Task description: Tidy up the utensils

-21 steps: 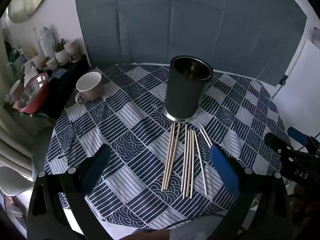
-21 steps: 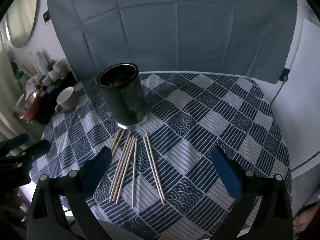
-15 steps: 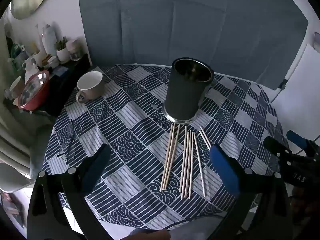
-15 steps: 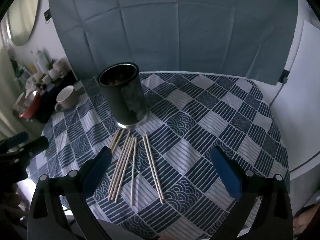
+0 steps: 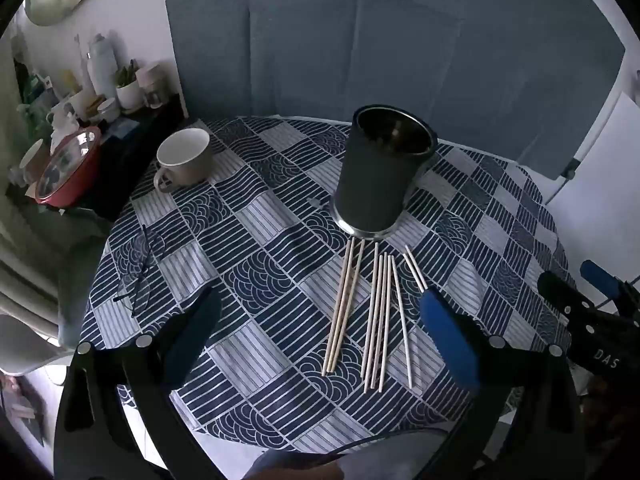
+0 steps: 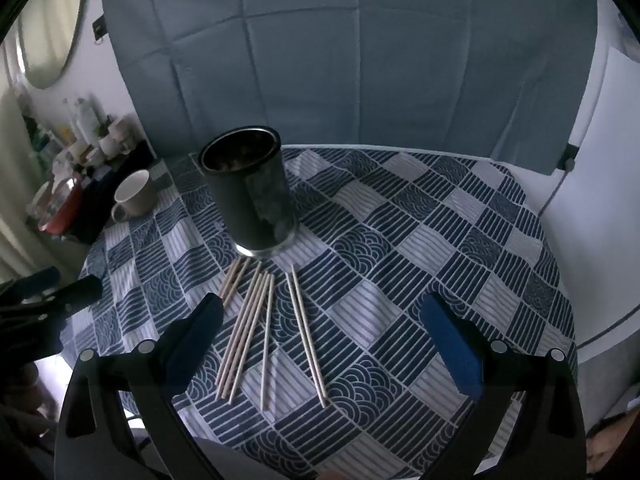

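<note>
The chopsticks lie loose on the round table with the blue and white patterned tablecloth, side by side, with their far ends just in front of the dark metal utensil holder. The holder stands upright near the middle of the table, and the nearest stick ends almost touch its base.

The left gripper hangs above the near edge of the table with its jaws wide apart and nothing between them. In the left wrist view most of the sticks lie in the gap between its two fingers; one pair disappears behind the right blue pad.

The right gripper is also spread wide and holds nothing. In its view the chopsticks lie between the fingers, closer to the left finger, which covers the near ends of the leftmost pair.

A beige mug stands on the far left part of the table, well apart from the sticks. A pair of glasses lies near the left edge. Nothing stands between the jaws and the sticks.
</note>
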`<action>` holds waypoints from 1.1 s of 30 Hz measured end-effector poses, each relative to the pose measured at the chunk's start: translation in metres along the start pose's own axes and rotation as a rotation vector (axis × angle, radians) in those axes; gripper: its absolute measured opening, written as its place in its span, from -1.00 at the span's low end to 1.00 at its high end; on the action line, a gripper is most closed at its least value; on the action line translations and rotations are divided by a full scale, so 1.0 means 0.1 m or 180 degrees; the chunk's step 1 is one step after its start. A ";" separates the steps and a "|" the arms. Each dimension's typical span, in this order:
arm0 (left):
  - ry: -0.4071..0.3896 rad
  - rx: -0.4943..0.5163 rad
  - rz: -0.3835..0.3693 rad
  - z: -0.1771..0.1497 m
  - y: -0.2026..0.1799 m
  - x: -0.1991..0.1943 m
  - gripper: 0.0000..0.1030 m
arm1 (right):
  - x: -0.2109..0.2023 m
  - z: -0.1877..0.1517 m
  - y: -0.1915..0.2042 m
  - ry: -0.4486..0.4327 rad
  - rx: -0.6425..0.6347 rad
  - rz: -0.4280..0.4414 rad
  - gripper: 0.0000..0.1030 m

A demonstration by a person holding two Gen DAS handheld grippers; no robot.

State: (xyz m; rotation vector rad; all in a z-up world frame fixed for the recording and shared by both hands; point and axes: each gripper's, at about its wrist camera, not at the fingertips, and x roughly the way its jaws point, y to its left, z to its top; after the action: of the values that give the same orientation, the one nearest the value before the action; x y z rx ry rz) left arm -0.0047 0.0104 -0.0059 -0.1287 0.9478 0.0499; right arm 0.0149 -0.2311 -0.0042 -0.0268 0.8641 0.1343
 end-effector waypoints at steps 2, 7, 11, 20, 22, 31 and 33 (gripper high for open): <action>0.0014 0.0004 -0.0017 0.01 0.00 0.01 0.89 | -0.01 0.01 0.01 -0.0011 -0.0017 -0.0004 0.85; 0.0031 0.0038 -0.0046 0.00 -0.03 0.01 0.89 | -0.02 0.00 0.02 -0.0014 -0.0021 -0.0006 0.85; 0.0025 0.0076 -0.0048 0.00 -0.07 0.01 0.89 | -0.02 0.00 0.02 -0.0012 -0.0023 0.0003 0.85; 0.0043 0.0068 -0.0044 0.01 -0.09 0.01 0.89 | -0.02 -0.01 0.01 -0.0003 -0.0029 0.0006 0.85; 0.0057 0.0069 -0.0042 0.01 -0.08 0.02 0.89 | -0.02 -0.01 0.01 -0.0007 -0.0028 0.0002 0.85; 0.0068 0.0051 -0.0032 0.00 -0.07 0.02 0.89 | -0.03 -0.01 0.01 -0.0005 -0.0034 0.0000 0.85; 0.0067 0.0057 -0.0037 0.00 -0.07 0.02 0.89 | -0.03 -0.01 0.01 -0.0003 -0.0023 -0.0002 0.85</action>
State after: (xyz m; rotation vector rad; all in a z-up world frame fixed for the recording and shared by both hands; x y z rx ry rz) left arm -0.0028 0.0035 -0.0065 -0.1184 0.9682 0.0295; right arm 0.0125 -0.2307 -0.0028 -0.0338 0.8628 0.1370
